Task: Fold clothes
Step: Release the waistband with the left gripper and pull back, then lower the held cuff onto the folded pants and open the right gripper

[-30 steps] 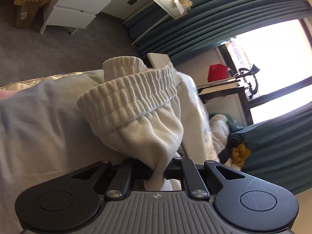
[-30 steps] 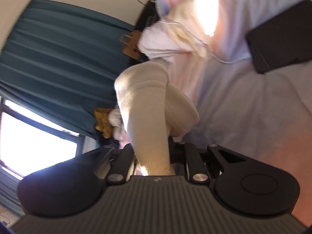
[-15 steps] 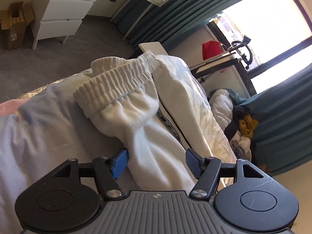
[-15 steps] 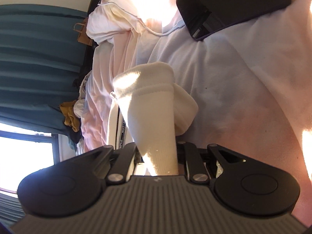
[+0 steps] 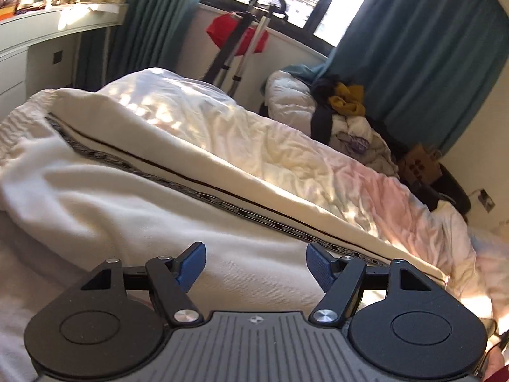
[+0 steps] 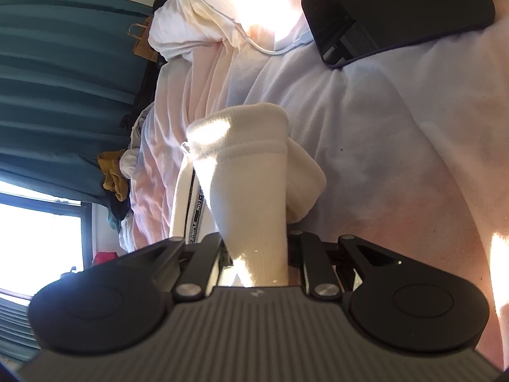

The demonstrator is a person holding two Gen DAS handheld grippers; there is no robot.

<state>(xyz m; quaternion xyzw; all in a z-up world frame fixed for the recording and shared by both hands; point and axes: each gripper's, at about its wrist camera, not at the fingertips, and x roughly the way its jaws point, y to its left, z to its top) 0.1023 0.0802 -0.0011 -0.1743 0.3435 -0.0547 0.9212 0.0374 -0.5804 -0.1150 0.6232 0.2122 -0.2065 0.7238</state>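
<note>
White sweatpants (image 5: 133, 197) with a dark patterned side stripe lie stretched along the bed, waistband at the far left. My left gripper (image 5: 256, 265) is open and empty, its blue pads just above the fabric. My right gripper (image 6: 256, 254) is shut on the ribbed cuff (image 6: 251, 197) of the same pants and holds it bunched and upright over the sheet; the printed stripe (image 6: 195, 213) shows to its left.
A black tablet (image 6: 400, 12) and a white cable (image 6: 248, 39) lie on the light sheet (image 6: 397, 146). A rumpled duvet (image 5: 254, 133) runs beside the pants. Piled clothes (image 5: 343, 105), teal curtains, a window and a white dresser (image 5: 31, 54) surround the bed.
My left gripper opened and let go of the waistband, which now lies flat; that view swung toward the window. My right gripper kept hold of the cuff and lowered toward the sheet.
</note>
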